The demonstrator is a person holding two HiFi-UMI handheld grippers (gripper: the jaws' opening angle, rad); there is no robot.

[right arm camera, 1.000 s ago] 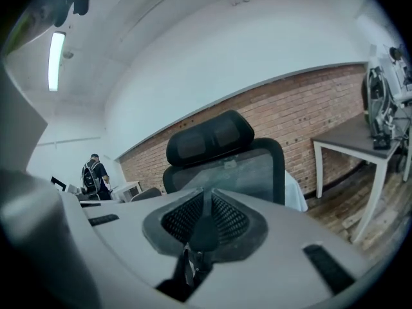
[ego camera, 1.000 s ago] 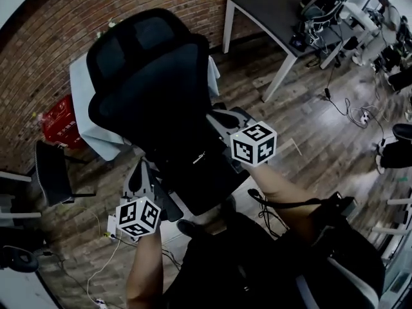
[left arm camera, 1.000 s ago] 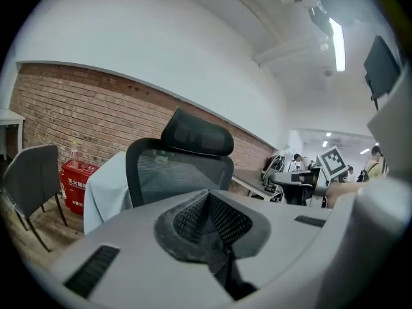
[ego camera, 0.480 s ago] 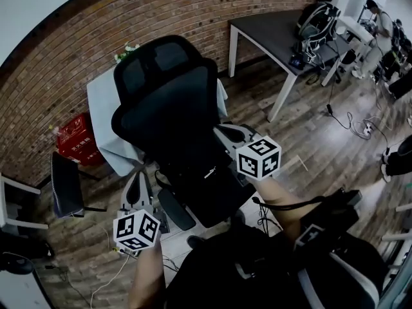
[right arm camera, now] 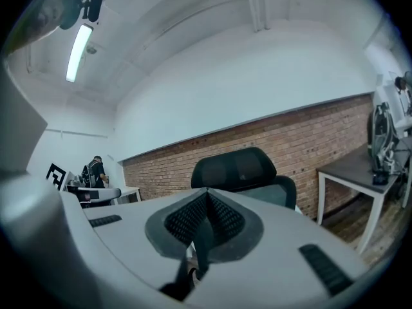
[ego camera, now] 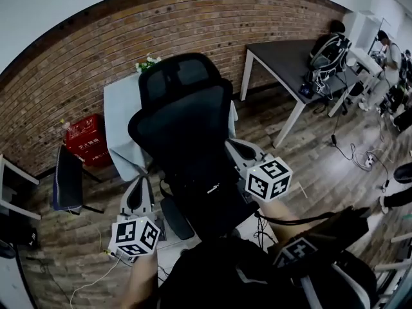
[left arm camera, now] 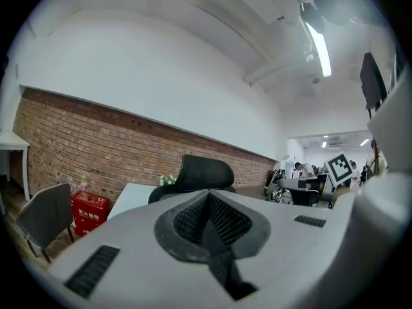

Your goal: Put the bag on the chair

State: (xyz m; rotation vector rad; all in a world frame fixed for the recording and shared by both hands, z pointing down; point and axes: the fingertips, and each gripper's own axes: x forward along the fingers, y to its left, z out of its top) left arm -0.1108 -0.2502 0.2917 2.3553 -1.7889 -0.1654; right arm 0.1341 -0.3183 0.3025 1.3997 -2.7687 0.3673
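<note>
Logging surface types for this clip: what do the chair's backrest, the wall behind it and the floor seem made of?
Chair backrest: probably black mesh fabric, matte; it looks partly see-through in the right gripper view. Wall: bare red brick, with visible mortar lines. Floor: wood or wood-look planks, slight sheen; which one is unclear.
</note>
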